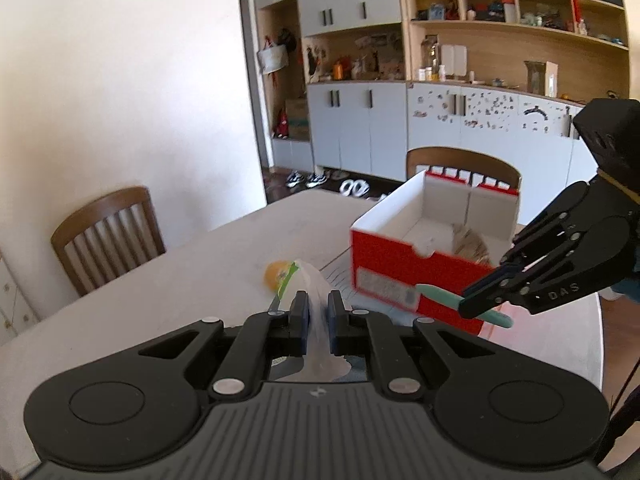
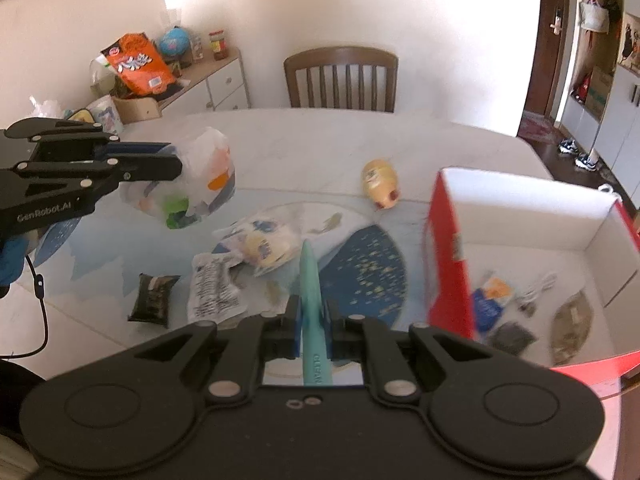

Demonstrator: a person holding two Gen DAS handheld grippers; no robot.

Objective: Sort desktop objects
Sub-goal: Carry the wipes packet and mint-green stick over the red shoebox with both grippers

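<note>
Sorting under way, seen first from the left wrist: our left gripper is clamped on the neck of a crinkled clear plastic bag, lifted off the pale marble table. At two o'clock from it stands the open red-and-white cardboard box, a few items already lying inside. At three o'clock our right gripper pinches a slim teal plastic pen-shaped stick in front of the box's red wall. A small orange-yellow packet waits on the table at eleven o'clock.

From the right wrist, the jaws are tight on the teal stick, its tip pointing to twelve o'clock. The box sits at three o'clock; we count about four pieces on its floor. At ten o'clock the left gripper holds the bag aloft, coloured scraps showing through it. Still on the table: a yellow egg-shaped toy at one o'clock, a clear-wrapped yellow and blue snack, a printed white sachet and a dark square packet at ten to eleven o'clock.

We judge the job roughly half done, with two items in hand and four left.
</note>
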